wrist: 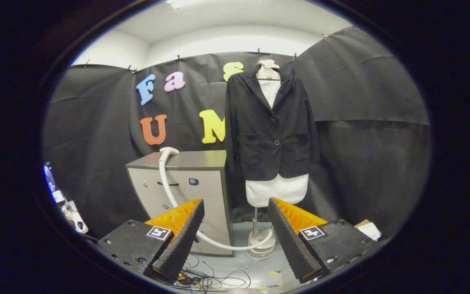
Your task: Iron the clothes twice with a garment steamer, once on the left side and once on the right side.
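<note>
A grey drawer cabinet (pixel 186 192) stands well beyond the fingers, left of centre. Tangled cables (pixel 214 279) lie on the floor (pixel 259 265) just ahead of them.

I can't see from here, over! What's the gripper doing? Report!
Gripper open, holding nothing. Steamer head resting on cabinet, untouched. Jacket hanging on mannequin beyond. Hose trails across floor.

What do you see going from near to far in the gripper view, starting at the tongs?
Open tongs with nothing between them → tangle of cables on the floor → white hose → mannequin stand's base → black jacket on the mannequin.
</note>
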`<move>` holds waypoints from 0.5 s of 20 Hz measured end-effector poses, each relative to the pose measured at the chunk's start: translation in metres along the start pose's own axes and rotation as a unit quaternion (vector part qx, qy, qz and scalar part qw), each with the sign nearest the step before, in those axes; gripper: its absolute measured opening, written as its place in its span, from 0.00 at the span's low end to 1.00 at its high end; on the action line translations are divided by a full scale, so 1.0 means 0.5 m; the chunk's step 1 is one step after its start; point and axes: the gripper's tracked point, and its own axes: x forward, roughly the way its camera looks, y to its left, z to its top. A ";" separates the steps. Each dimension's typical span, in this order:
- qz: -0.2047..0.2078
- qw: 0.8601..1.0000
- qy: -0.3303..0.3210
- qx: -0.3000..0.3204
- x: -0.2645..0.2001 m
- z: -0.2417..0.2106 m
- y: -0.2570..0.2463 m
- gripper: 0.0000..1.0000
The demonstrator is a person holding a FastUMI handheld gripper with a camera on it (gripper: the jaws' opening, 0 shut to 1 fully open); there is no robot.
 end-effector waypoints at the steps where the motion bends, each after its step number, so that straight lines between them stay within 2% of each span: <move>1: 0.001 1.000 -0.003 0.000 0.002 0.006 0.007 1.00; 6: 0.022 1.000 0.000 -0.014 0.049 0.042 0.059 1.00; 10: 0.067 0.997 0.007 -0.026 0.140 0.082 0.148 1.00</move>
